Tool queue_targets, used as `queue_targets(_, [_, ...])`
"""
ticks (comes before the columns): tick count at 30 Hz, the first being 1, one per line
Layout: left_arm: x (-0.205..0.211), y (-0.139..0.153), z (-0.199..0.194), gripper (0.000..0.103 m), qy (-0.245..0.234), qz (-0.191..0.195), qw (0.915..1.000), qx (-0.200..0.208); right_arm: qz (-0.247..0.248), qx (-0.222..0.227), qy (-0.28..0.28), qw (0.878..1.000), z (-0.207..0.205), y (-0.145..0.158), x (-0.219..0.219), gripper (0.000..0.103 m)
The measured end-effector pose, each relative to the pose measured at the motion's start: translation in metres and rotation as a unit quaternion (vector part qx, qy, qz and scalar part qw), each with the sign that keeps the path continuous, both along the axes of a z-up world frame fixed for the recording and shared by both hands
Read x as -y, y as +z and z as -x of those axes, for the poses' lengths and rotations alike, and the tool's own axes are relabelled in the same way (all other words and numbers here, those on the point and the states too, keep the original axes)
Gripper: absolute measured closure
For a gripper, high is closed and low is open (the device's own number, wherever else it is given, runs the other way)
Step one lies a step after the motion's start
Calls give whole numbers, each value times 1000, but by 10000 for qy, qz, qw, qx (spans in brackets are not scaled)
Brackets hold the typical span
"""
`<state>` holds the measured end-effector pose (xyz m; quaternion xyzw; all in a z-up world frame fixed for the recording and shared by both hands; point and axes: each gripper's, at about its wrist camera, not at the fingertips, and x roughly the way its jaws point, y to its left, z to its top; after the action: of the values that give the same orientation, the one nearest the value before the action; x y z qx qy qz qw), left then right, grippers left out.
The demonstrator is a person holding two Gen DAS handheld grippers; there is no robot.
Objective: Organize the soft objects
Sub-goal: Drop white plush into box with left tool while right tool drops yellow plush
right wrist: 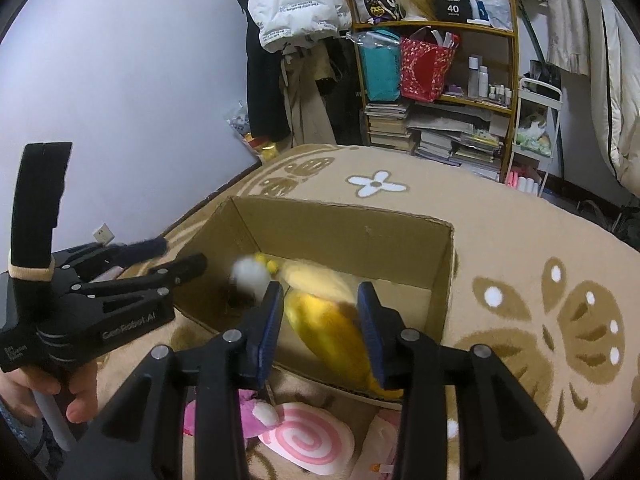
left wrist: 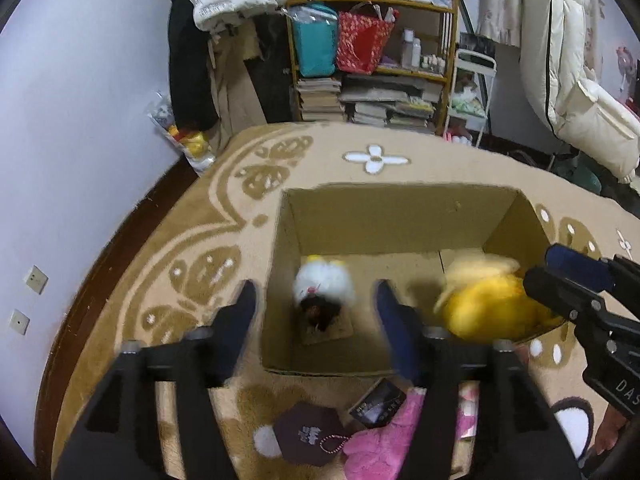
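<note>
Plain brown cardboard box (left wrist: 400, 216) on tan rug (left wrist: 192, 248) with cream leaf pattern, white flower (left wrist: 375, 159) beyond box. Inside box: white fluffy toy (left wrist: 324, 284), dark patch below, blurred; yellow plush (right wrist: 324, 320). Before box: pink plush (left wrist: 384, 436), pink-and-white swirl cushion (right wrist: 306, 442).

Pale wall (left wrist: 80, 80), patterned rug (left wrist: 192, 248), cluttered shelf (left wrist: 372, 0)

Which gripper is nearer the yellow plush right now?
Right. The right gripper has its jaws on either side of the yellow plush over the cardboard box; the left gripper hovers beside it, near the white plush.
</note>
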<state>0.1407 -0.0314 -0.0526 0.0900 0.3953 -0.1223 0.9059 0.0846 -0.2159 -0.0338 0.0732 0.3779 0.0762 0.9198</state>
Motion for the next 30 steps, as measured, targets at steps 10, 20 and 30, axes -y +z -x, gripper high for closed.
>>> queue_targets(10, [-11,19,2,7,42,48,9997,227,-55,116,-134,9998,5,9,1,9])
queue_targets(20, [-23,27,3,2,177,101,9996,211,-173,176,-367,9990,11,15,10,0])
queue_targets(30, [-37,32,10,1,284,304,9990,176,-322,185,-522,9979,20,22,20,0])
